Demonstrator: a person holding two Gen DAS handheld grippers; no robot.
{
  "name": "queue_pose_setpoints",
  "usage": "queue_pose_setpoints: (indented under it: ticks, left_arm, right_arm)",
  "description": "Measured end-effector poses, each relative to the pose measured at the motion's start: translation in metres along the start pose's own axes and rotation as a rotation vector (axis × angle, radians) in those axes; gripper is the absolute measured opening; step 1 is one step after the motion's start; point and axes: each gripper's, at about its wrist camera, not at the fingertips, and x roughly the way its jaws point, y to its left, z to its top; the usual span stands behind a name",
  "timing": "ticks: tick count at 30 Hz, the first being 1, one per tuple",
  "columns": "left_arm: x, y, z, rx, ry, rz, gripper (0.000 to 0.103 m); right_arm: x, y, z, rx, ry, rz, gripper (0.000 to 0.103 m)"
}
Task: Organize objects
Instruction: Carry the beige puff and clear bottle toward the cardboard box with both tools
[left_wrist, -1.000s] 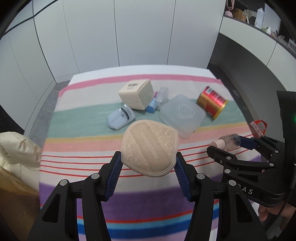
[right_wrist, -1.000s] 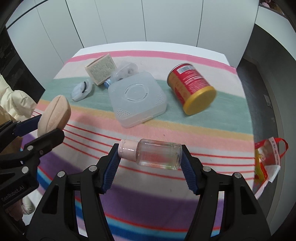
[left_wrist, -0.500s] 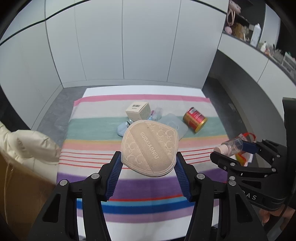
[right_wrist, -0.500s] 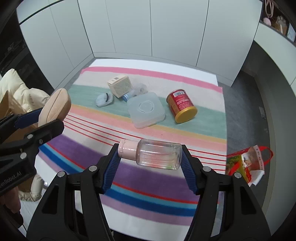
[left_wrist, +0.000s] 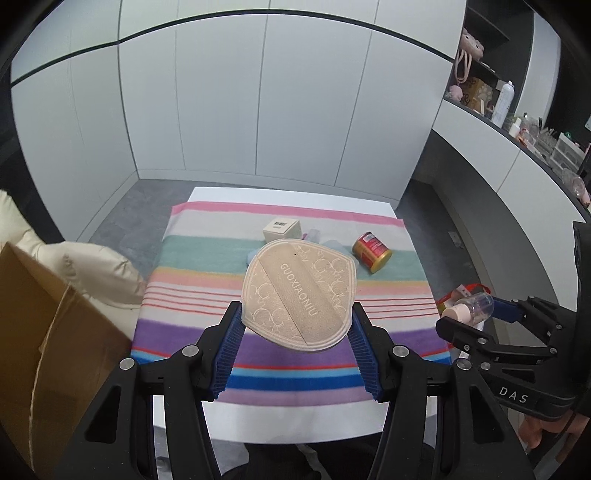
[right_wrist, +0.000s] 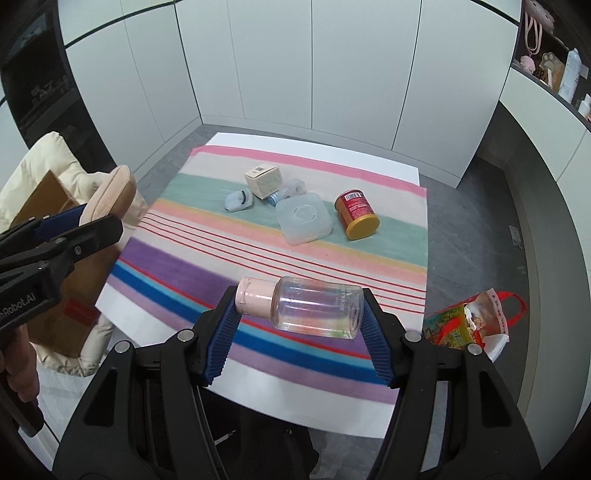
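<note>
My left gripper (left_wrist: 295, 325) is shut on a beige powder puff (left_wrist: 299, 291) stamped GUOXIAONIU, held high above the striped cloth (left_wrist: 192, 328). My right gripper (right_wrist: 299, 314) is shut on a clear bottle (right_wrist: 317, 310) with a pink cap, lying crosswise between the blue pads. On the cloth far below lie a cream box (right_wrist: 263, 180), a pale eyelash curler (right_wrist: 238, 200), a translucent square case (right_wrist: 303, 218), a small blue-capped bottle (right_wrist: 274, 198) and a red can (right_wrist: 356, 215) on its side. The right gripper (left_wrist: 476, 314) also shows at the right of the left wrist view.
A brown cardboard box (left_wrist: 44, 339) and a cream padded jacket (left_wrist: 92, 273) sit left of the table. A colourful plastic bag (right_wrist: 469, 323) lies on the grey floor to the right. White cabinet doors (left_wrist: 258, 110) stand behind the table, shelves with clutter at the far right.
Both grippers have risen and drawn back from the table, so the cloth and its objects look much smaller. The puff and the bottle stay gripped as before.
</note>
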Motion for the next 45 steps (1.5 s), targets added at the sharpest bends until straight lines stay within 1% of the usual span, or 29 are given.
queue_pose_setpoints:
  ticks: [4,12,16,20,23,31,45]
  left_arm:
    - [-0.006,0.001,-0.005,0.003,-0.016,-0.006,0.058]
    - [-0.007,0.01,-0.002,0.028,-0.043,0.006,0.058]
    - [0.001,0.018,-0.003,0.003,-0.026,0.014,0.058]
    - [0.003,0.022,-0.003,0.016,-0.034,0.03,0.058]
    - [0.003,0.028,-0.003,0.016,-0.037,0.039,0.058]
    - [-0.004,0.061,-0.009,-0.026,-0.036,0.074,0.058]
    - [-0.037,0.131,-0.027,-0.124,-0.068,0.156,0.058]
  right_arm:
    - [-0.005,0.005,-0.002,-0.01,-0.001,0.012,0.065]
    - [-0.01,0.014,0.008,-0.031,-0.048,0.017,0.065]
    - [-0.002,0.024,0.011,-0.062,-0.056,-0.003,0.065]
    - [0.007,0.033,0.013,-0.065,-0.042,0.017,0.065]
    - [0.01,0.041,0.017,-0.079,-0.05,0.015,0.065]
    - [0.016,0.061,0.027,-0.076,-0.055,0.055,0.065]
    - [0.024,0.141,0.041,-0.177,-0.066,0.138,0.065]
